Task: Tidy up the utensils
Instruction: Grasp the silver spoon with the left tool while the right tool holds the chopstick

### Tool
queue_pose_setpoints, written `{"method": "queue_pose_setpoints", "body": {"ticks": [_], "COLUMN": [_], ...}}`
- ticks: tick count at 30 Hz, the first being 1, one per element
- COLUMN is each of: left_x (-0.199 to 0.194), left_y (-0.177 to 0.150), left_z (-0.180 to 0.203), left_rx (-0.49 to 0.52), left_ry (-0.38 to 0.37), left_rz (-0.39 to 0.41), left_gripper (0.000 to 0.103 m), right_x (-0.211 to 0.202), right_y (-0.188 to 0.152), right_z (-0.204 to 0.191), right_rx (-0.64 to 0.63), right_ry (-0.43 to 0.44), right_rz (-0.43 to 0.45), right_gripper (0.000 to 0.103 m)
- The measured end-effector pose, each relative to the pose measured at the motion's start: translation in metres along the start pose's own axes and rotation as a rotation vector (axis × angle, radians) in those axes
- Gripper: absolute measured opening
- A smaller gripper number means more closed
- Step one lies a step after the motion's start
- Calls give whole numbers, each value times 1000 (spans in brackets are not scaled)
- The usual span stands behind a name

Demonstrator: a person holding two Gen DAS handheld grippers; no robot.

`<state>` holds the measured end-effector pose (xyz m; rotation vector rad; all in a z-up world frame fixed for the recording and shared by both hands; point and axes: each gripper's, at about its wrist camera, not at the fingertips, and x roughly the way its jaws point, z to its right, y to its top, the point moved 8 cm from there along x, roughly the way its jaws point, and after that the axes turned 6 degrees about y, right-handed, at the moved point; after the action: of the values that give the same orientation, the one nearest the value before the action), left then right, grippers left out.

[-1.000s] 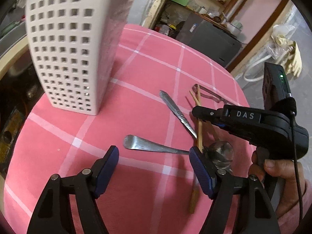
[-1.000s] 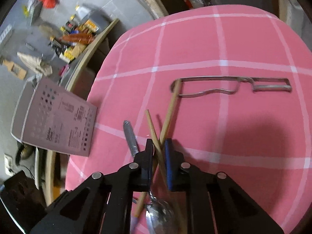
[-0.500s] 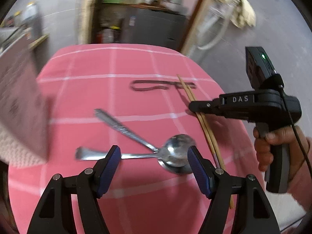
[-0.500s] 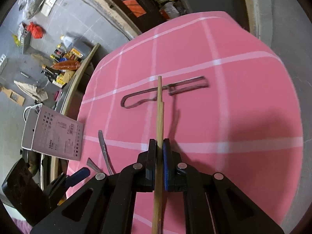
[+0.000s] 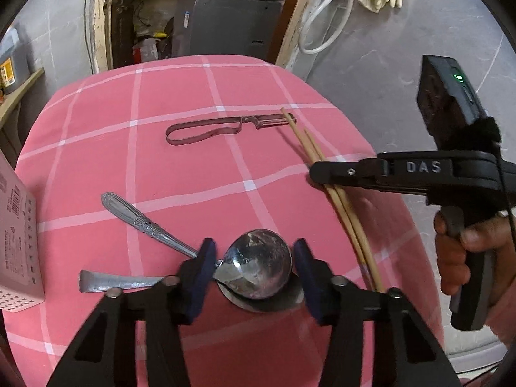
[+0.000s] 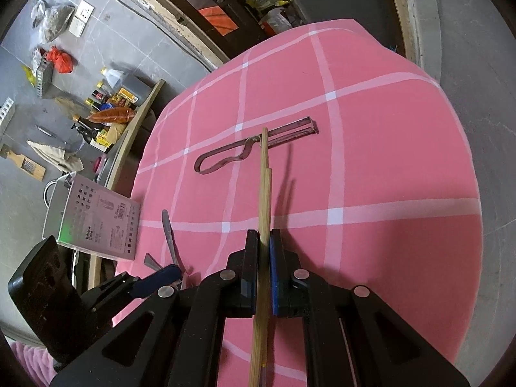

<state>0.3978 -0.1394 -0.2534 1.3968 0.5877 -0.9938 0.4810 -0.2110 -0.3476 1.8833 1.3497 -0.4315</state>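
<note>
Two metal spoons lie crossed on the pink checked tablecloth (image 5: 245, 96), their bowls (image 5: 258, 261) stacked. One has an ornate handle (image 5: 138, 221), the other a flat one (image 5: 113, 280). My left gripper (image 5: 254, 245) straddles the bowls. Its jaws are closing, with the pads just beside the bowl rims. My right gripper (image 6: 264, 248) is shut on a pair of wooden chopsticks (image 6: 265, 193) and holds them above the cloth. In the left wrist view the chopsticks (image 5: 342, 206) run from its jaws (image 5: 317, 171).
A metal peeler (image 5: 225, 127) lies farther back on the cloth (image 6: 371, 161), near the chopstick tips. The white perforated utensil holder (image 5: 16, 242) (image 6: 93, 222) stands at the table's left edge. A hand (image 5: 458, 258) grips the right tool. Shelves and floor clutter surround the table.
My left gripper swung right, away from the holder, onto the spoon bowls, and its jaws narrowed. The right gripper brought the crossed chopsticks together and carried them right.
</note>
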Motion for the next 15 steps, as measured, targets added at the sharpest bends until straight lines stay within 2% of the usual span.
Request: {"method": "queue_pose_setpoints", "body": {"ticks": [2, 3, 6, 15], "left_x": [-1, -1, -5, -39], "left_y": [1, 1, 3, 11], "left_z": [2, 3, 7, -11], "left_rx": [7, 13, 33, -81], "left_ry": [5, 6, 12, -28], "left_rz": [-1, -2, -2, 37], "left_gripper": [31, 20, 9, 6], "right_x": [-1, -2, -4, -14], "right_y": [0, 0, 0, -1], "right_z": [0, 0, -3, -11], "right_rx": [1, 1, -1, 12], "right_ry": [1, 2, 5, 35], "right_rz": [7, 11, 23, 65], "right_gripper": [6, 6, 6, 6]}}
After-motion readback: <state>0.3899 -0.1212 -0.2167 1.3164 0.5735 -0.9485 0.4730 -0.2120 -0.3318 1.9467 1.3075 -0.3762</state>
